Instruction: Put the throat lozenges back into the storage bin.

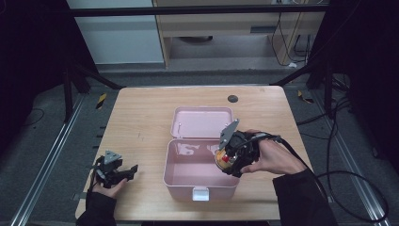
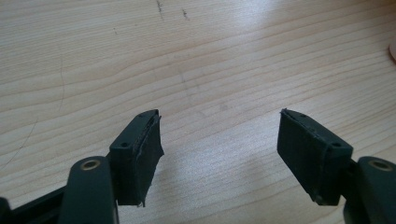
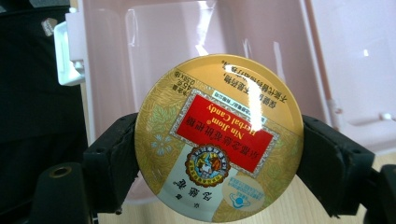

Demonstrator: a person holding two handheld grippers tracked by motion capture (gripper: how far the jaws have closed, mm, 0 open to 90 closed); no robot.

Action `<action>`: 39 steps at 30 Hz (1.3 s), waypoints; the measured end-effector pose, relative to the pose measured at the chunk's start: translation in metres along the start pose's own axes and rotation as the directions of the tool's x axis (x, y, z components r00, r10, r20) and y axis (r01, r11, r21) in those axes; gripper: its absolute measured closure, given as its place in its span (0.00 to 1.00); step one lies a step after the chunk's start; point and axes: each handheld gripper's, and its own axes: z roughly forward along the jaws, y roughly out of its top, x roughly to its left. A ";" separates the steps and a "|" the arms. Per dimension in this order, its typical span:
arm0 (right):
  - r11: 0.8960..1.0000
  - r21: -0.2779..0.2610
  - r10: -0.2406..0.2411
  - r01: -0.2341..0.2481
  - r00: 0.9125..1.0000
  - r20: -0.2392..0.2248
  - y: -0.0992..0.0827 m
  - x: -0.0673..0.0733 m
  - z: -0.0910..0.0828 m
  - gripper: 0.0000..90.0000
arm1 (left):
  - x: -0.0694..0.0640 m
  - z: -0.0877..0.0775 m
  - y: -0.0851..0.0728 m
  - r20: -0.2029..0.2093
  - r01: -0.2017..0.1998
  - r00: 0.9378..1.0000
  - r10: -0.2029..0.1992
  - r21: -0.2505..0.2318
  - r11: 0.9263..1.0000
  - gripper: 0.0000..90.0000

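The right gripper [image 3: 219,154] was clamped on a round gold candy tin [image 3: 218,139], one jaw on each side of its rim. In the high view the tin [image 1: 223,157] sat right of centre, over the right edge of an open pink box [image 1: 188,176] whose lid [image 1: 203,121] lay back on the counter [image 1: 141,117]. At lower left, the left gripper [image 1: 133,169] was spread wide with nothing between its jaws, just above bare wood [image 2: 196,60].
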 end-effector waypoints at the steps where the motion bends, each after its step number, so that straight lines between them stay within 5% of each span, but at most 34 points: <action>1: 1.000 -0.001 -0.010 0.010 1.000 -0.001 0.001 0.000 0.002 0.23 | 0.000 0.000 0.000 0.000 0.001 1.000 -0.001 -0.001 1.000 0.33; 39: 0.994 0.100 -0.037 0.041 0.999 -0.035 -0.009 0.001 0.060 0.22 | 0.001 0.000 0.000 0.001 -0.002 1.000 0.002 0.000 1.000 0.33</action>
